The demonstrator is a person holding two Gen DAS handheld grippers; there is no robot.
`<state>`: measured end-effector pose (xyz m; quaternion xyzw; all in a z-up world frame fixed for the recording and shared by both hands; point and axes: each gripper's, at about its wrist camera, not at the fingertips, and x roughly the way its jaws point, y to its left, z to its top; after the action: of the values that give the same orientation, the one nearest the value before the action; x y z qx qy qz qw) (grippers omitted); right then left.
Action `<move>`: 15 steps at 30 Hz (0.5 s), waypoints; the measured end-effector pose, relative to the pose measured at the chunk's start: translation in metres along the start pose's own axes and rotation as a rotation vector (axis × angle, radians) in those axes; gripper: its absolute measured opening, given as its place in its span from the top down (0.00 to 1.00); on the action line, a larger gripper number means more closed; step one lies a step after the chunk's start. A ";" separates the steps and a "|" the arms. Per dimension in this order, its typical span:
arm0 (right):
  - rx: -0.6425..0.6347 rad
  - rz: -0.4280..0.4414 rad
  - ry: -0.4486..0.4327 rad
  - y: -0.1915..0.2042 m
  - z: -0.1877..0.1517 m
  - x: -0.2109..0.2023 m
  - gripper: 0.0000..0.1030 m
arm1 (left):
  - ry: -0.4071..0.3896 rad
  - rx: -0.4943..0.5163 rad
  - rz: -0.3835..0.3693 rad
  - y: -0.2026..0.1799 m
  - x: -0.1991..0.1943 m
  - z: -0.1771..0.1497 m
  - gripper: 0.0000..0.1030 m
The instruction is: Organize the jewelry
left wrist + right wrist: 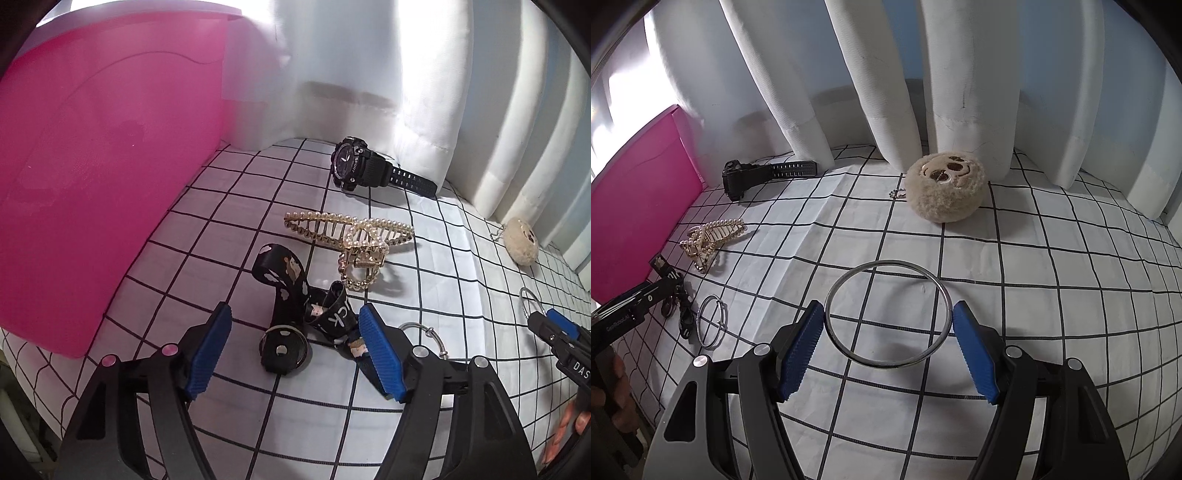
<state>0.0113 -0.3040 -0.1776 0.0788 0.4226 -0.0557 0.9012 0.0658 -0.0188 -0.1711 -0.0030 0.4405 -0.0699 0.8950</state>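
The left wrist view showed the black watch's (364, 166) dial face and the black printed strap (295, 295) w/ its round snap end close up; the right wrist view gave only the watch's side, but showed the face stitched on the plush ball (946, 190) and the large silver bangle (889, 314) whole. The pink box (92, 177) stood at the left edge of the checked cloth (258, 424); its wall was toward both cameras, so contents couldn't be told. The left gripper (295, 354) was spread wide, blue pads either side of the strap, right pad just beside or touching it — not clear which — nothing clamped. The right gripper (889, 349) was also wide apart, fingers flanking the bangle, which lay flat on the cloth; contact at the pad tips couldn't be told. The pearl hair claw (354, 240) lay between strap and watch, a smaller hinged silver bangle (712, 321) near the strap. All jewelry sat on the cloth, outside the box.
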 end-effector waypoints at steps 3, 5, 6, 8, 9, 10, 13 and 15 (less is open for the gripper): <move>0.000 -0.001 0.002 0.000 0.001 0.002 0.33 | 0.007 0.007 0.006 -0.002 0.009 0.002 0.32; 0.001 0.000 0.004 -0.001 0.001 0.003 0.33 | 0.000 0.013 0.005 -0.004 0.012 0.003 0.31; 0.001 -0.001 0.005 -0.001 0.001 0.003 0.33 | -0.001 0.017 0.005 -0.005 0.013 0.003 0.31; 0.003 0.000 0.005 -0.001 0.001 0.004 0.33 | -0.004 0.022 0.009 -0.007 0.015 0.002 0.31; 0.003 0.001 0.006 -0.001 0.001 0.004 0.33 | 0.000 0.020 0.007 -0.007 0.016 0.002 0.32; 0.003 0.000 0.007 -0.001 0.001 0.004 0.33 | 0.006 0.012 -0.004 -0.006 0.017 0.001 0.36; 0.002 -0.001 0.007 -0.001 0.002 0.004 0.33 | 0.019 -0.001 -0.064 -0.006 0.017 0.001 0.66; 0.003 0.000 0.006 0.000 0.003 0.004 0.33 | 0.014 0.013 -0.059 -0.008 0.015 0.000 0.70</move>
<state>0.0155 -0.3050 -0.1789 0.0802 0.4251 -0.0559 0.8999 0.0743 -0.0284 -0.1826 -0.0098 0.4461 -0.0990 0.8895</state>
